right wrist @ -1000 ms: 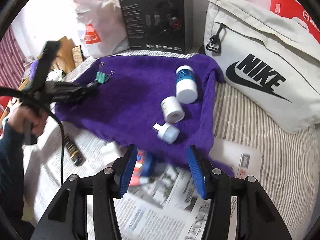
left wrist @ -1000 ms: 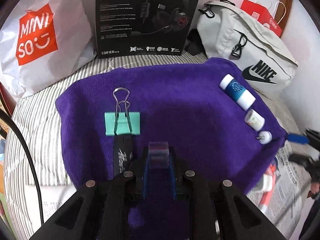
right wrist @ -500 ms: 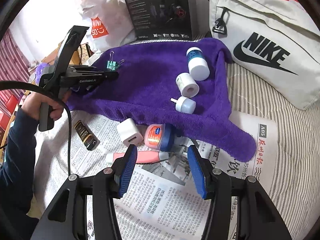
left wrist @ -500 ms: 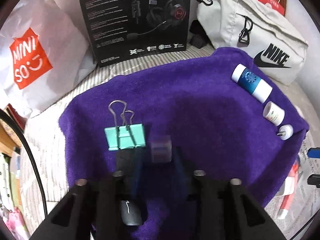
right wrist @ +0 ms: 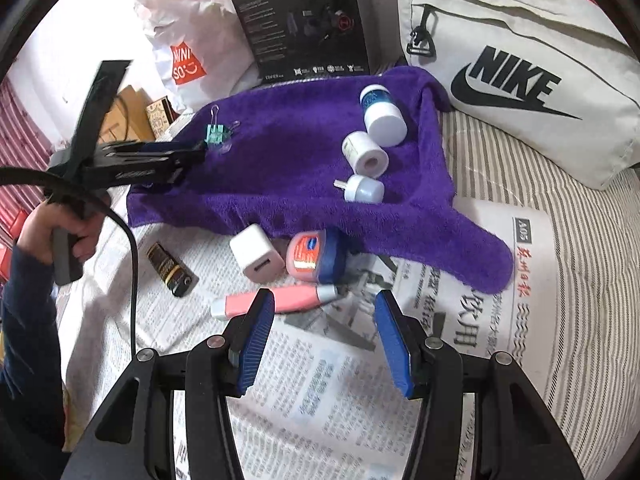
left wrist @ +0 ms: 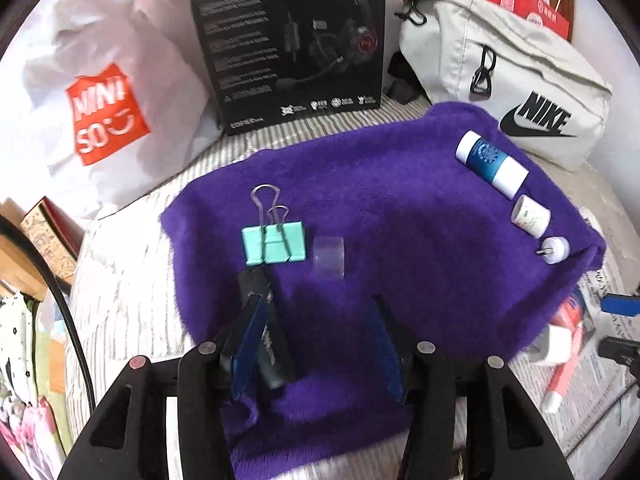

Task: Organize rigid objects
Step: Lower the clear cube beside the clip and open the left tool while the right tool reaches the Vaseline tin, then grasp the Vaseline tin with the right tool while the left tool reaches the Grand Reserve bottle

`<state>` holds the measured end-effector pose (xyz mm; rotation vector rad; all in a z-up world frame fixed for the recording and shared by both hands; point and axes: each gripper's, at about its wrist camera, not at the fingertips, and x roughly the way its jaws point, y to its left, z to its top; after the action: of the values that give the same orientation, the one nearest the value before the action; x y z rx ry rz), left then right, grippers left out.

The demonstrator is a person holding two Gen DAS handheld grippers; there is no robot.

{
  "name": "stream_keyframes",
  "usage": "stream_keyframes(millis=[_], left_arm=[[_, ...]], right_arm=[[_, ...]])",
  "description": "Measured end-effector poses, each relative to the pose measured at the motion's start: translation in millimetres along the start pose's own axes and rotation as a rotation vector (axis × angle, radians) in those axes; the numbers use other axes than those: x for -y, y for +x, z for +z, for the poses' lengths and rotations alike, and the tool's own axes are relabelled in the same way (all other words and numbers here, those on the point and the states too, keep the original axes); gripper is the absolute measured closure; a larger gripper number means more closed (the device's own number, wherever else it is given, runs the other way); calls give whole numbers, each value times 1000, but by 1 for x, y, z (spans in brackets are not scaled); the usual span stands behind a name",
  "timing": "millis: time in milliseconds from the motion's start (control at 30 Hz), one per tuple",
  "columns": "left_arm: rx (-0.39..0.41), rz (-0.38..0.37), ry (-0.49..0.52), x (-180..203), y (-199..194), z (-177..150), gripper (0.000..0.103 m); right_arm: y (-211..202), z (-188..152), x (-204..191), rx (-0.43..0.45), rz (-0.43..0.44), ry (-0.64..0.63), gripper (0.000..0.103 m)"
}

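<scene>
A purple towel (left wrist: pixel 400 220) holds a teal binder clip (left wrist: pixel 274 242), a small clear block (left wrist: pixel 329 257), a black stick-shaped object (left wrist: pixel 266 332), a blue-and-white bottle (left wrist: pixel 491 164), a small white jar (left wrist: pixel 531 216) and a white cap (left wrist: pixel 555 250). My left gripper (left wrist: pixel 316 344) is open and empty, just behind the clear block. My right gripper (right wrist: pixel 326 340) is open and empty above the newspaper (right wrist: pixel 320 380), close to a pink tube (right wrist: pixel 276 300). A Vaseline jar (right wrist: pixel 314 256), a white charger (right wrist: pixel 258 258) and a black battery (right wrist: pixel 172 270) lie beyond it.
A black headset box (left wrist: pixel 288 44), a white Miniso bag (left wrist: pixel 104 92) and a grey Nike bag (left wrist: pixel 508 80) stand behind the towel. Striped bedding (right wrist: pixel 540 200) lies under everything. The left gripper and the hand holding it show in the right wrist view (right wrist: pixel 192 158).
My left gripper opened and let go of the clear block, which now lies on the towel beside the binder clip, then drew back. My right gripper moved nearer the pink tube.
</scene>
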<state>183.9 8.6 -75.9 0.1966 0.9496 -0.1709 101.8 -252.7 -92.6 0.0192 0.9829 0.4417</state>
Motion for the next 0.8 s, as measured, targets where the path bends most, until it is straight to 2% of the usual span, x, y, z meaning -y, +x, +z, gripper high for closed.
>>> stream_keyframes(millis=[233,467,600,667,800], left_arm=[[49,25,-31,-7,-43,-33,45],[57,11,-94,-14,-70,-77,44],[51,-11,-119,-12,-72,-96,44],[45,-25,-121,-11,-73,-103,44],[40,-47,-124,-5,-75,-115,44]], right_arm=[[20,13,-13,4,-41,-43,51],[40,12,-31,7,-185,-131,52],[44,8,-34,49,-202,-129,58],[44,6,-32,74,-196,-120,66],[38,4,-30,58,-202,-121,67]])
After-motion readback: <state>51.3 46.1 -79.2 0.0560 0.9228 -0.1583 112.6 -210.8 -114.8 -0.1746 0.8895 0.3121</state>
